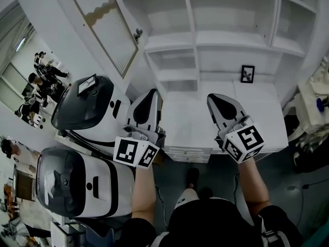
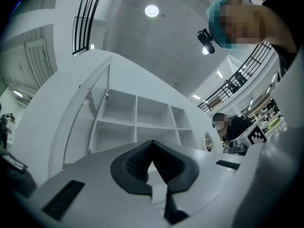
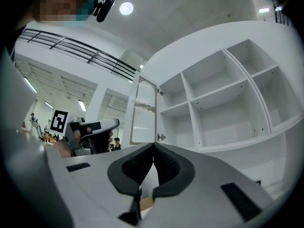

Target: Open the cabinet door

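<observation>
Ahead, above and off to the left of the left gripper point(image 1: 152, 92) stands the cabinet door point(image 1: 105, 27), a tall panel with a ribbed pane. Its long axis runs upright. It hangs by its right edge from the left wall of the cabinet point(image 1: 154, 48) and already stands swung well out from the open front, its free edge pointing away to the left. Below that gripper's left side sit two white-and-black machines point(image 1: 82, 104), near the forearm but not touching it.

The left gripper's jaws are pressed together with nothing between them, and its nose aims slightly upward at the lower shelves point(image 1: 231, 35). It is well apart from the door. Just beside it to the right, the right gripper point(image 1: 213, 98) is likewise closed and empty (its own view shows the pads meeting along one seam), and it points at the same bare shelving. Both noses hover over a low white counter point(image 1: 257, 117). Further right and beyond that gripper, a small framed picture point(image 1: 247, 73) stands on the counter against the cabinet's back.

By my reading the opening is done or all but done. Should the door need any more swing, the left gripper is the nearer one. It would have to travel up and leftward to reach the panel's free vertical edge, while the right gripper would need to cross over its neighbour.
</observation>
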